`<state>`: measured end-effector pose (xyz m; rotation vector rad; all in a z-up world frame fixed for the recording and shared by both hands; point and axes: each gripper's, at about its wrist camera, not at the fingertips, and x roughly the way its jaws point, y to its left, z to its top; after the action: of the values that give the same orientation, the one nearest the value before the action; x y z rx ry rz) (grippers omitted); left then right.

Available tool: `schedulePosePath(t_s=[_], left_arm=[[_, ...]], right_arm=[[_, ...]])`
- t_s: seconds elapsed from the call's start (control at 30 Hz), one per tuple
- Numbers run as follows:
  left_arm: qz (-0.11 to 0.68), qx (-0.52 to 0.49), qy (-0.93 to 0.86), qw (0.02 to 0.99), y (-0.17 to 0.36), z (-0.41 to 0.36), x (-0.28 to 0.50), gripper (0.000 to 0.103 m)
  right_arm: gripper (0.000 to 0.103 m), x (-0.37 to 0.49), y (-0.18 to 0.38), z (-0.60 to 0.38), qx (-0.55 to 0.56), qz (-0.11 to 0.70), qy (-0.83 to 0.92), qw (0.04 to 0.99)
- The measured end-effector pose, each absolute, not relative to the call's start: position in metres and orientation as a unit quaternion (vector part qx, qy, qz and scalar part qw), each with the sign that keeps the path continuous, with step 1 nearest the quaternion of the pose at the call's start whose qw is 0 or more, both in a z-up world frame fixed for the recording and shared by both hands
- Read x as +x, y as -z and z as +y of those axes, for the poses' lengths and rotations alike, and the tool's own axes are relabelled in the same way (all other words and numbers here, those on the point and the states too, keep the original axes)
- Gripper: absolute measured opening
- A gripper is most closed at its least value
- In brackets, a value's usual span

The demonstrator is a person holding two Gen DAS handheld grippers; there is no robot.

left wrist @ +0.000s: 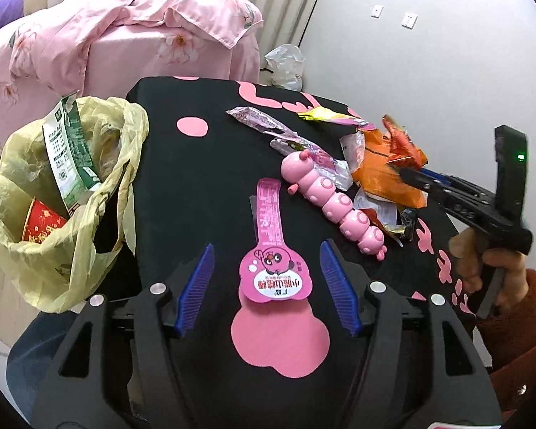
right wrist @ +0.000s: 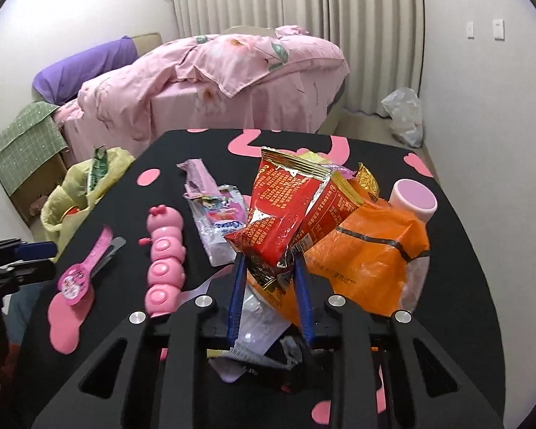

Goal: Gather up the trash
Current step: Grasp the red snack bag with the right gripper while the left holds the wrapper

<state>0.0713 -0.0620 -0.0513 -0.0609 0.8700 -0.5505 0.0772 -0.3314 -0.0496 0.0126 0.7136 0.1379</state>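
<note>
Two grippers are at work over your black table (left wrist: 203,193), its matte cloth cut with flat pink shapes. Your right gripper (right wrist: 269,279) has its ribbed blue pads pinched on the crinkled lower corner of a glossy red snack packet (right wrist: 278,214), which stands lifted above a slack orange plastic bag (right wrist: 371,250) and other crumpled foil wrappers; in the left wrist view your right hand (left wrist: 489,261), in a fuzzy rust sleeve, grips the handle and angles the tool downward. Your left gripper (left wrist: 268,286) stands parted with nothing between its pads, hovering tilted down over a flat pink cardboard tag (left wrist: 271,250) lying on the table. Beside that lies a smooth, segmented pink caterpillar toy (left wrist: 336,200). At the table's left edge sags a thin, wrinkled yellow trash bag (left wrist: 64,200), already holding a carton and a red cup
</note>
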Motion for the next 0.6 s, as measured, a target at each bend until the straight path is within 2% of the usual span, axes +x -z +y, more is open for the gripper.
schedulePosePath(t_s=[0.3,0.43,0.5,0.6], left_arm=[[0.421,0.062,0.239,0.873,0.061,-0.096,0.059,0.059],[0.439,0.054,0.227,0.867,0.069,-0.099,0.064,0.059],[0.445,0.052,0.222,0.866,0.072,-0.100,0.067,0.049],[0.445,0.041,0.227,0.865,0.071,-0.097,0.067,0.049]], right_arm=[[0.026,0.055,0.046,-0.338,0.017,0.355,-0.068,0.932],[0.026,0.051,0.047,-0.339,0.014,0.355,-0.066,0.932],[0.026,0.047,0.048,-0.339,0.013,0.355,-0.067,0.932],[0.026,0.045,0.047,-0.337,0.011,0.354,-0.070,0.933]])
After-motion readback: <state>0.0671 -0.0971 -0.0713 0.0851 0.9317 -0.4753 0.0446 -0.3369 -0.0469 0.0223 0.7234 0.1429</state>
